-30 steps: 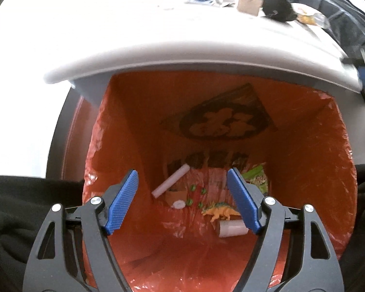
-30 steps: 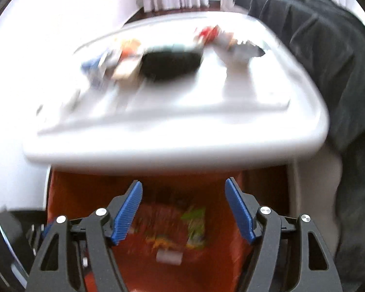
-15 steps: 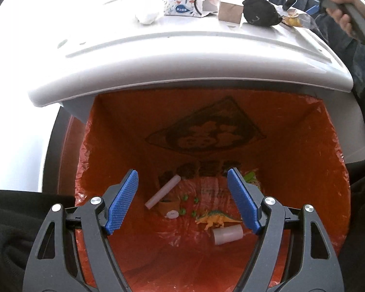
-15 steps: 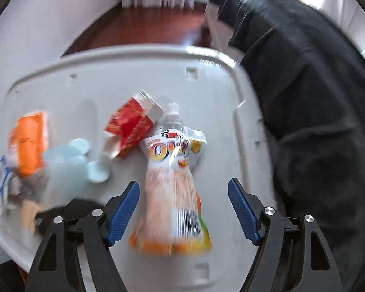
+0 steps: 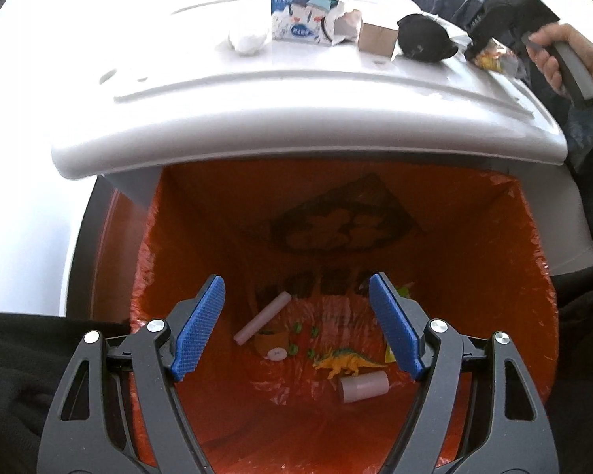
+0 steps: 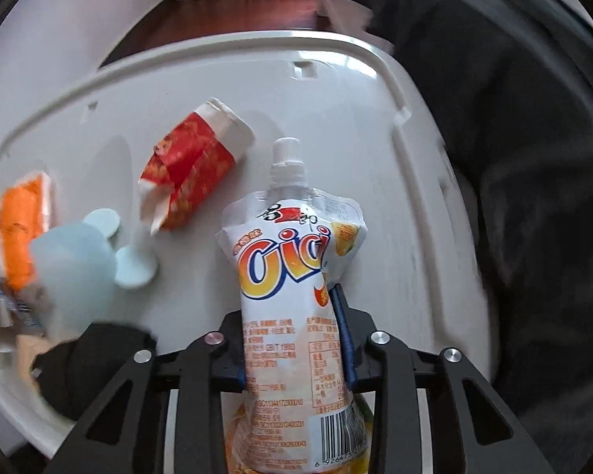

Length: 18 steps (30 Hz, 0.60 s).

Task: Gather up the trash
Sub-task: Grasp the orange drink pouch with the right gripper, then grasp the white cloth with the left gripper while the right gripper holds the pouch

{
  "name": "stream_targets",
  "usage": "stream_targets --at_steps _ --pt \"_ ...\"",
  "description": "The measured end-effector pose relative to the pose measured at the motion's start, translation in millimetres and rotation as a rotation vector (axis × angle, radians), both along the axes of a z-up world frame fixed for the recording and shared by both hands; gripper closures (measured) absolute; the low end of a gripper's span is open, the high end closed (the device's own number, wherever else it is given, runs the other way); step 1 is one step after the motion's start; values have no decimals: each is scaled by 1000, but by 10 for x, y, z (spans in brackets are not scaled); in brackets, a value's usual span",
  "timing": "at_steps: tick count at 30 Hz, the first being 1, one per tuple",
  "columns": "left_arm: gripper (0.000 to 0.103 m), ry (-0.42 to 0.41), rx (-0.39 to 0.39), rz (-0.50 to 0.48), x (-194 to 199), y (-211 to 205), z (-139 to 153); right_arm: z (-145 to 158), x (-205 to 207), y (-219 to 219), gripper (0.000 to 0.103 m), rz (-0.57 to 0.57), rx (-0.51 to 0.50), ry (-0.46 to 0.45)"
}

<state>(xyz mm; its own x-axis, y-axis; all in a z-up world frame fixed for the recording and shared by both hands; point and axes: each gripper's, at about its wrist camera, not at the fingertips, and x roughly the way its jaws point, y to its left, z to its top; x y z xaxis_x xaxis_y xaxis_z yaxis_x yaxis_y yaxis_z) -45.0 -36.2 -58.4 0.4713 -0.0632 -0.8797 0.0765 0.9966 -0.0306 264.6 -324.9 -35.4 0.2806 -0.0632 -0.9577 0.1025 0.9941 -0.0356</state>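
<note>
Right wrist view: right claw (image 6: 294, 339) has just been closing and now pinches the drink pouch (image 6: 292, 276) at its lower half, blue pads on both side edges. Pouch lies flat on the white tabletop (image 6: 348, 118), spout away from the camera, red wrapper (image 6: 193, 173) just beside it.

Risks as I read it: grip sits on soft film, so the pouch could fold or slide out on the lift; squeezing might push leftover liquid toward the cap. Swinging low could knock the red wrapper or the pale blue toy (image 6: 79, 260).

Pouch looks glossy, white and orange, capped, creased, partly flattened.

Left claw (image 5: 296, 324) hangs released, nothing between the pads, over the orange-lined bin (image 5: 494, 276), which already holds scraps.
</note>
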Motion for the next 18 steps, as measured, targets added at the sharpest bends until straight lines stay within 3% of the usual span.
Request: stream_targets --at_steps 3,7,12,16,18 --pt "29 -32 -32 -3 12 88 259 232 -428 -75 72 -72 153 -72" --pt "29 -115 -43 42 247 222 635 691 -1217 30 71 -63 333 -199" --pt "29 -157 -69 103 1092 336 862 753 -1752 316 71 -19 351 -316" --pt "29 -139 -36 102 1658 292 713 622 -1728 445 71 31 287 -297" --pt "29 -119 -30 107 1821 278 588 629 -1665 475 71 45 310 -296"
